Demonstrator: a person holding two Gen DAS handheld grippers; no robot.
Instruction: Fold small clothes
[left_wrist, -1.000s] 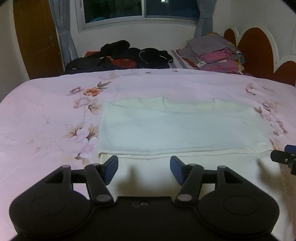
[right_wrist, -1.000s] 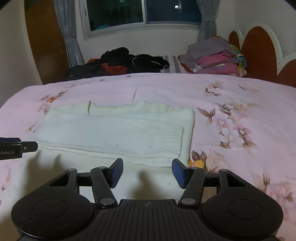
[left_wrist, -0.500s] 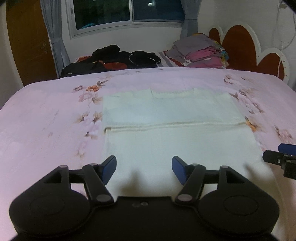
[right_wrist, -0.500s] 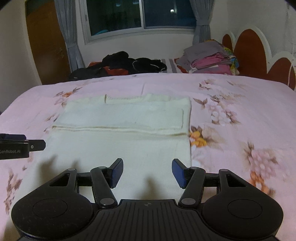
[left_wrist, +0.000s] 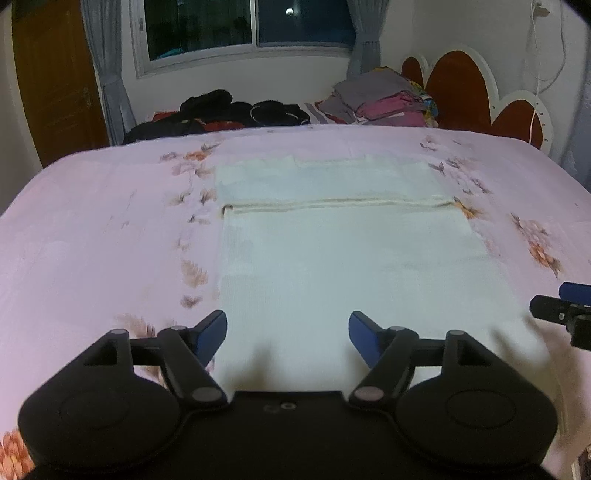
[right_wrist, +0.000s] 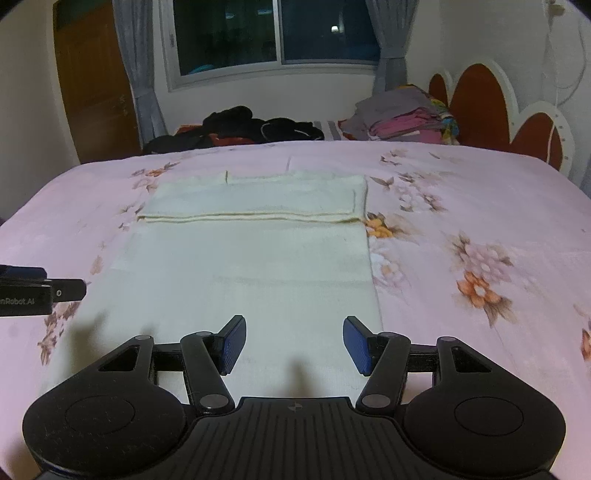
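Note:
A cream knitted garment (left_wrist: 343, 258) lies flat on the pink floral bedsheet (left_wrist: 92, 236), its far part folded over with a hem line across it; it also shows in the right wrist view (right_wrist: 243, 266). My left gripper (left_wrist: 287, 334) is open and empty above the garment's near left part. My right gripper (right_wrist: 294, 341) is open and empty above its near right part. The right gripper shows at the right edge of the left wrist view (left_wrist: 561, 314); the left gripper shows at the left edge of the right wrist view (right_wrist: 40, 291).
A pile of dark clothes (left_wrist: 221, 114) lies at the far edge of the bed. A stack of folded clothes (left_wrist: 384, 101) sits at the far right by the red and white headboard (left_wrist: 480, 92). A window and curtains are behind.
Both grippers have drawn back toward the near edge of the bed. More of the garment's near part now shows. Both stayed open.

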